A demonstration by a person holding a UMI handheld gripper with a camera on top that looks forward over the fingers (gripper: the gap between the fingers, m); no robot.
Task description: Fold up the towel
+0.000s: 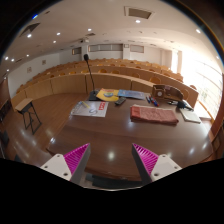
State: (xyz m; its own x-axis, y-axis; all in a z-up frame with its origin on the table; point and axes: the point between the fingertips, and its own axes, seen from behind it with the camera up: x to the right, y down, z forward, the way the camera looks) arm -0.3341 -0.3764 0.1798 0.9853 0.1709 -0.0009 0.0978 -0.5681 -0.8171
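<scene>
A folded pink-red towel lies on the brown wooden table, well beyond my fingers and to the right. My gripper is open and empty, held above the near part of the table. Its pink pads stand wide apart with bare tabletop between them. Nothing is in the gap.
On the far side of the table lie a white sheet with red marks, a yellow and blue item, a white paper and dark equipment. A bench stands at the left. Curved wooden lecture-hall rows run behind.
</scene>
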